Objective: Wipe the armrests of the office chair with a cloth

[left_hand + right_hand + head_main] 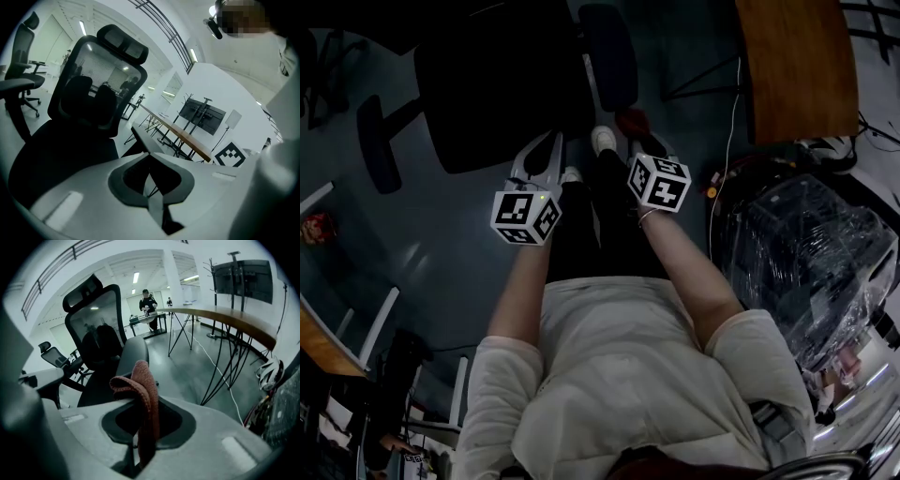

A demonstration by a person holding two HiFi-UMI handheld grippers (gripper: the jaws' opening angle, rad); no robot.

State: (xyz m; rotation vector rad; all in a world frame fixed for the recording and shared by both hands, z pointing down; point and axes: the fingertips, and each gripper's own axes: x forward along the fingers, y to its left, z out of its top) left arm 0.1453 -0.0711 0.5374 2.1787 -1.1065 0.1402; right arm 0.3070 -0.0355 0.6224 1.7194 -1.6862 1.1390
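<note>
The black office chair (492,84) stands just ahead of me, with its left armrest (379,142) and right armrest (610,54) on either side. My right gripper (636,131) is shut on a red-brown cloth (632,121), short of the right armrest. In the right gripper view the cloth (144,383) hangs folded over the jaws of the right gripper (139,401), and the grey armrest (133,352) lies straight beyond it. My left gripper (546,150) points at the seat. In its own view the left gripper (151,157) is shut with nothing in it, facing the chair back (101,89).
A wooden table (797,66) on thin black legs stands to the right, with cables on the floor beneath. Plastic-wrapped goods (806,262) sit at the right. A helmet (267,373) lies near them. Another chair (23,44) and a distant person (149,303) are behind.
</note>
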